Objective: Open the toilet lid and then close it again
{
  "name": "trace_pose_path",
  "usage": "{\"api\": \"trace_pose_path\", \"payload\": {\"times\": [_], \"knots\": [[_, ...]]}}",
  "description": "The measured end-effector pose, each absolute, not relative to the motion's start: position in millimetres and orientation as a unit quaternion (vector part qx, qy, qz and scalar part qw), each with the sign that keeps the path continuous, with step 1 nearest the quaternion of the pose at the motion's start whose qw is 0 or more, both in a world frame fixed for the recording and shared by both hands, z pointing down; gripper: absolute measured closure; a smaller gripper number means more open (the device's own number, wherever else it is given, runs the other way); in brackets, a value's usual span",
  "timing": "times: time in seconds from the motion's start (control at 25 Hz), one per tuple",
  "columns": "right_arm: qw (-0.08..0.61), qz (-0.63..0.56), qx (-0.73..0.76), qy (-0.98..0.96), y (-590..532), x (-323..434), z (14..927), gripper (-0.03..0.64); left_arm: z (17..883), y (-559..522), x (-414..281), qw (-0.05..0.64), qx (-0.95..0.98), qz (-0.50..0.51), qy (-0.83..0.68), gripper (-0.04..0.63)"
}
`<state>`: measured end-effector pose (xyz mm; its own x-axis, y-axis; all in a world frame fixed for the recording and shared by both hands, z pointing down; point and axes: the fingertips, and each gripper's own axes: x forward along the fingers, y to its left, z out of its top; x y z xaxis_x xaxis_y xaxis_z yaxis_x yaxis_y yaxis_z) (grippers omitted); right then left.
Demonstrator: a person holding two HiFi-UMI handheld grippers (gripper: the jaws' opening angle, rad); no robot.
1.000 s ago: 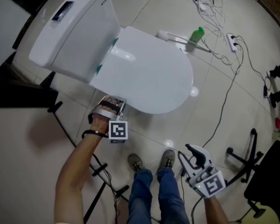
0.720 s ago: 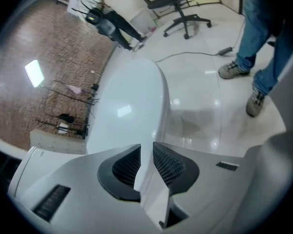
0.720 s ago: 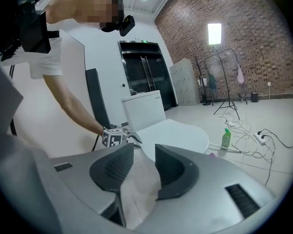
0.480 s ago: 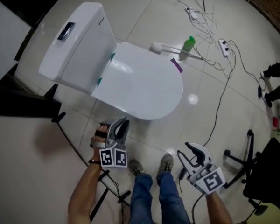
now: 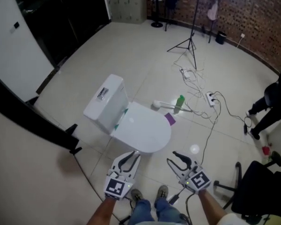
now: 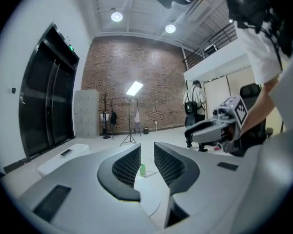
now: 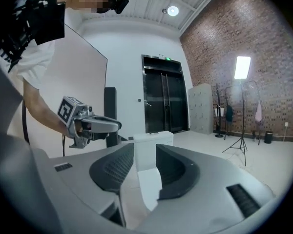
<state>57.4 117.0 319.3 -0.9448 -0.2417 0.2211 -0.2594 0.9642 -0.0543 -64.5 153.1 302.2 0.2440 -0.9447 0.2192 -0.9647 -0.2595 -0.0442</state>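
A black tripod light stand [image 5: 191,40] stands on the pale tiled floor [image 5: 131,50]. Just in front of it a tangle of white cables [image 5: 189,76] runs to a white power strip [image 5: 210,98]. Nearer than the stand, beyond those cables, a green plastic bottle [image 5: 179,103] stands beside a white long-handled brush [image 5: 160,105] lying flat. Behind the stand rises a red brick wall [image 5: 239,18]; left of it are a grey metal locker [image 5: 126,3] and black lift doors [image 5: 51,18]. Well to its right stands a person in dark clothes [image 5: 271,102]
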Motion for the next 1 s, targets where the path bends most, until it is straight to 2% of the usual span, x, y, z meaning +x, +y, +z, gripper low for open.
{"api": "trace_pose_path", "payload": {"times": [0.12, 0.28, 0.4, 1.0], "knots": [[0.096, 0.024, 0.117, -0.988, 125, 61, 274, 0.482, 245, 168, -69, 0.056, 0.791, 0.057, -0.607, 0.517], [0.085, 0.014, 0.104, -0.991, 142, 74, 233, 0.483, 201, 198, -66, 0.038, 0.795, 0.065, -0.603, 0.517], [0.075, -0.001, 0.096, -0.993, 152, 80, 206, 0.483, 178, 218, -57, 0.049, 0.807, 0.055, -0.586, 0.517], [0.067, -0.015, 0.065, -0.996, 176, 67, 185, 0.482, 154, 246, -59, 0.033, 0.813, 0.022, -0.581, 0.52]]}}
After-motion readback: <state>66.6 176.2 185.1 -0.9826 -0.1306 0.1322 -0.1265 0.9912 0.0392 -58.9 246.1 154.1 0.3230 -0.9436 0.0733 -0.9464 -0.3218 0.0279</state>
